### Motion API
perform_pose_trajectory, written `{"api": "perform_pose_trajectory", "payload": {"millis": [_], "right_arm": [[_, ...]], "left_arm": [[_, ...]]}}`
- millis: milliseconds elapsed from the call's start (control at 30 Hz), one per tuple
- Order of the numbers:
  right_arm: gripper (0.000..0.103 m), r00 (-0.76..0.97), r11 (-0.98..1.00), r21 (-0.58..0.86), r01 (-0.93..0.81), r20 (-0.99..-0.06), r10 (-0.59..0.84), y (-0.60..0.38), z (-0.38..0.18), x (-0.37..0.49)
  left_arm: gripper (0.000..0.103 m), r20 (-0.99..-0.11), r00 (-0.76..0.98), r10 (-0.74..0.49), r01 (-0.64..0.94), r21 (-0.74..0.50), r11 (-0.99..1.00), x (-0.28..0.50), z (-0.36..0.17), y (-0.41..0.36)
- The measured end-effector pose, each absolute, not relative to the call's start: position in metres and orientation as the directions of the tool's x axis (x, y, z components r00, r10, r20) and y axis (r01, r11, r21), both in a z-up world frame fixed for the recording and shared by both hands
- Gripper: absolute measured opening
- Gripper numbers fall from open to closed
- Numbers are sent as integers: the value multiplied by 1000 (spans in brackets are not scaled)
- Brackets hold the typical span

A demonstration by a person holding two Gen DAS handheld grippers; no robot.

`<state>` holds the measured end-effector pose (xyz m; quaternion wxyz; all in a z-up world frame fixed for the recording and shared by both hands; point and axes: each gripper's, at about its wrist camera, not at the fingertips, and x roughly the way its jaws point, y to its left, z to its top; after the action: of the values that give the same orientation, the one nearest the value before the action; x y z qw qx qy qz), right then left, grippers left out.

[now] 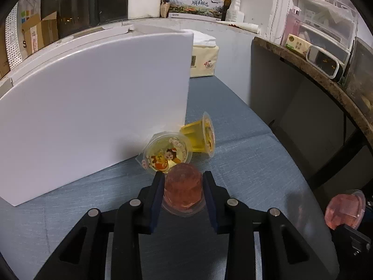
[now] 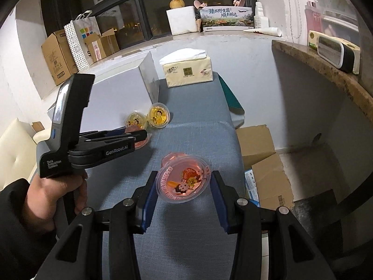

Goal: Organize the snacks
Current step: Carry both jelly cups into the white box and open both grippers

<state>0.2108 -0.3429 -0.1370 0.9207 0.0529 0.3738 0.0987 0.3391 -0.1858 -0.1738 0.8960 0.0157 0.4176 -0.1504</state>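
Between the blue pads of your left gripper (image 1: 184,186), a pink, clear-plastic jelly cup (image 1: 183,192) is sitting upside down on the blue-grey fabric surface (image 1: 244,175), its lid rim on the cloth; the fingers are pinching its side walls. You are holding it just in front of two yellow jelly cups: one leaning lid-forward (image 1: 166,155), one lying on its side (image 1: 200,136), both resting against the tall white box (image 1: 93,98). In the right-wrist view, your right gripper (image 2: 184,186) is holding a second pink jelly cup with a printed foil lid (image 2: 183,180), tilted, its fingers closed on the rim; this cup appears to be raised off the fabric, well apart from the yellow pair (image 2: 149,117).

Judged from this layout, you are gathering cups by colour. For a clean step, keep squeezing low on the walls, since the soft cup may deform or slip, and lift straight up before moving sideways so you are not knocking the leaning yellow cup. A beige tissue pack (image 2: 188,72) is standing farther back, clear of the work.
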Motion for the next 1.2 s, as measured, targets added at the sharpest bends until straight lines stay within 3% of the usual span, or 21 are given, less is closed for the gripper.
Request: {"api": "perform_pose_trajectory", "payload": {"millis": [467, 767, 1200], "right_arm": [[48, 707, 962, 174, -212, -652, 274, -303, -120, 213], [48, 705, 931, 179, -319, -611, 359, -236, -94, 235], [48, 739, 914, 170, -369, -543, 399, -183, -31, 328]], "left_arm": [[37, -673, 677, -300, 336, -81, 939, 267, -114, -123], [37, -598, 759, -257, 281, -57, 958, 240, -62, -52], [37, -557, 802, -216, 199, -91, 976, 320, -24, 10]]}}
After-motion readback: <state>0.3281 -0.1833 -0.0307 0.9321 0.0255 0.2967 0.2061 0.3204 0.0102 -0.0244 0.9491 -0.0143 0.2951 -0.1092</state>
